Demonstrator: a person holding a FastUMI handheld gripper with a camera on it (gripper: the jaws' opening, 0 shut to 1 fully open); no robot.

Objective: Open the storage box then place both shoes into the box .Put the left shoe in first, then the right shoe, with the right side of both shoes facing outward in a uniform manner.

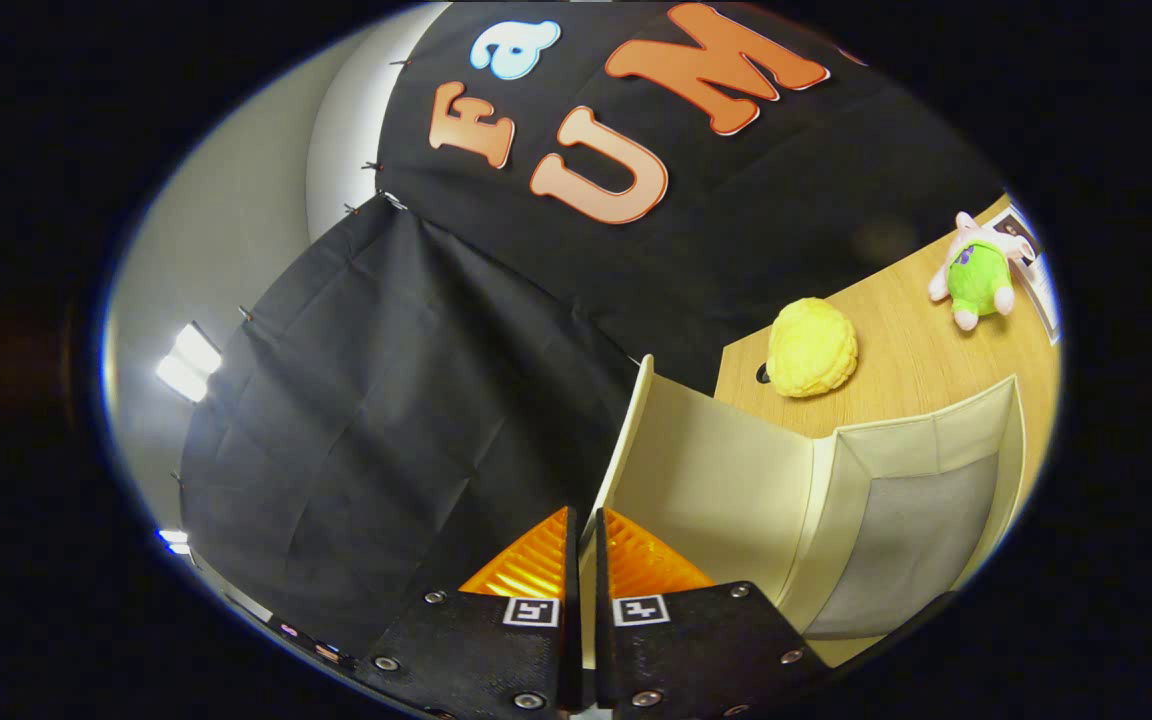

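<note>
My gripper [586, 520] is shut on the thin edge of the storage box's cream lid [706, 480], which runs up between the two fingers. The lid stands lifted, swung up from the box. Beyond and beside it the storage box [1011, 440] lies open, showing cream walls and a grey floor [921, 540] inside. The whole view is strongly tilted, with the table slanting up on the side of the box.
The box stands on a wooden table [911, 335]. Beyond it lie a yellow plush toy [813, 347] and, further off, a green and pink plush toy [976, 272] next to a printed sheet [1034, 262]. Black cloth walls close the booth behind.
</note>
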